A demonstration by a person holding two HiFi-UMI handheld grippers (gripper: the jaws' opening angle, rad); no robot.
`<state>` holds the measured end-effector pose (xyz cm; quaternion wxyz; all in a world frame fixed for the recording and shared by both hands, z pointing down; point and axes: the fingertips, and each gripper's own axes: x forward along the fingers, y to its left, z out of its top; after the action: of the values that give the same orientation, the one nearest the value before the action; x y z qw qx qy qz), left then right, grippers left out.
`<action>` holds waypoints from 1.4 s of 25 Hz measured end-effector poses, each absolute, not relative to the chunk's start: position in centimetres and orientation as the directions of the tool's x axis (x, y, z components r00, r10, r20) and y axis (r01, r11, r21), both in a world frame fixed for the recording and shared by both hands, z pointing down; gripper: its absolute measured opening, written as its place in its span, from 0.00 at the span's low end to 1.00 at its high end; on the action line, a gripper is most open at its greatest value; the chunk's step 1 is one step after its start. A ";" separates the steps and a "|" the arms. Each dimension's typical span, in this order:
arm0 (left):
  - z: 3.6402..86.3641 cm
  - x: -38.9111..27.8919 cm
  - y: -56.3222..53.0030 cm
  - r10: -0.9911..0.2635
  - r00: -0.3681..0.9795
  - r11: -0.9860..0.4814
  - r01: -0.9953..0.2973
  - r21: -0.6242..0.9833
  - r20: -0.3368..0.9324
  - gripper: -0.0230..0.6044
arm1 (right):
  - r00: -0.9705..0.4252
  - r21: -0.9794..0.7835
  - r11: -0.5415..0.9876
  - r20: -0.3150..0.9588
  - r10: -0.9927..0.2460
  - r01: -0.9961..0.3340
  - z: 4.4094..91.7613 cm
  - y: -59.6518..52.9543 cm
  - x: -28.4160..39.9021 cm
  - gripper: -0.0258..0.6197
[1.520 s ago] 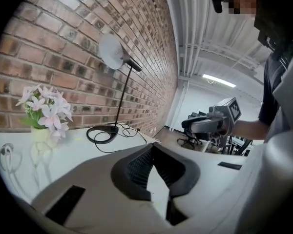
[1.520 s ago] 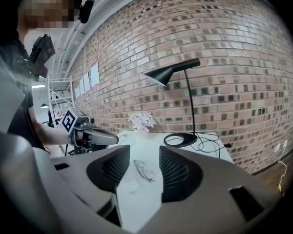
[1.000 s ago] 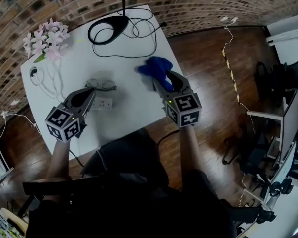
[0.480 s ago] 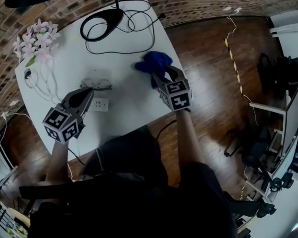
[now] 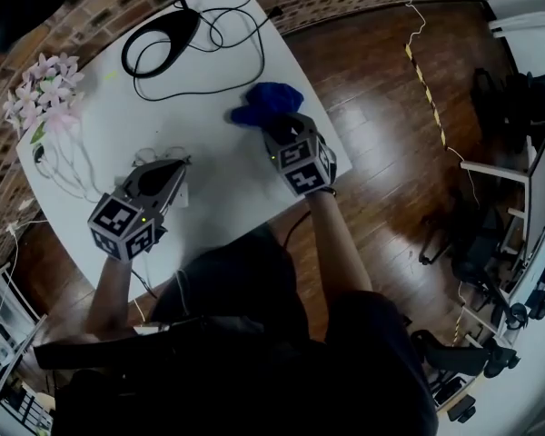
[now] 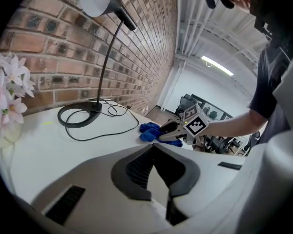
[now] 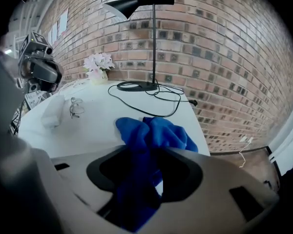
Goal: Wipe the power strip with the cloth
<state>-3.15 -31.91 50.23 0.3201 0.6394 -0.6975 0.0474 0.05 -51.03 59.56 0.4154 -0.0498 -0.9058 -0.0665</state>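
My right gripper (image 5: 272, 127) is shut on a crumpled blue cloth (image 5: 267, 101), which bunches on the white table (image 5: 227, 180) near its right edge. In the right gripper view the cloth (image 7: 156, 128) runs down between the jaws. My left gripper (image 5: 180, 163) is shut with nothing in it and reaches over the white power strip (image 5: 184, 194), hiding most of it. The strip (image 7: 51, 115) shows as a white block at the left of the right gripper view. In the left gripper view the closed tips (image 6: 154, 148) point across the table toward the right gripper (image 6: 178, 130).
A pair of glasses (image 7: 75, 106) lies just beyond the strip. A black desk lamp base (image 5: 154, 48) with its looping cable sits at the far side, and pink flowers (image 5: 41, 84) at the far left. A brick wall stands behind; wooden floor lies to the right.
The right gripper has come down with the cloth, which now rests on the table. The left gripper has moved forward over the power strip and glasses.
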 end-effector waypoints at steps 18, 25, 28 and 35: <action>48.4 -4.2 -25.6 -0.841 -0.183 0.382 -0.867 0.320 0.509 0.02 | -0.674 -0.004 0.995 0.736 0.067 0.095 59.9 -51.9 -0.7 0.13; 47.0 -4.2 -21.8 -0.828 -0.264 0.449 -0.841 0.302 0.496 0.02 | -0.676 0.002 0.999 0.736 0.035 0.055 59.9 -52.1 -0.6 0.13; 46.0 -4.3 -20.0 -0.822 -0.302 0.474 -0.833 0.287 0.483 0.02 | -0.672 -0.036 0.999 0.738 0.054 0.040 59.4 -51.3 0.1 0.13; 45.6 -2.6 -15.5 -0.810 -0.350 0.514 -0.809 0.284 0.470 0.02 | -0.708 -0.024 1.000 0.705 0.029 0.018 56.7 -48.8 2.5 0.13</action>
<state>-2.60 -15.51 45.56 0.2865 0.4929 -0.8215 -0.0008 2.51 -48.81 56.66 0.3817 -0.0126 -0.9242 0.0076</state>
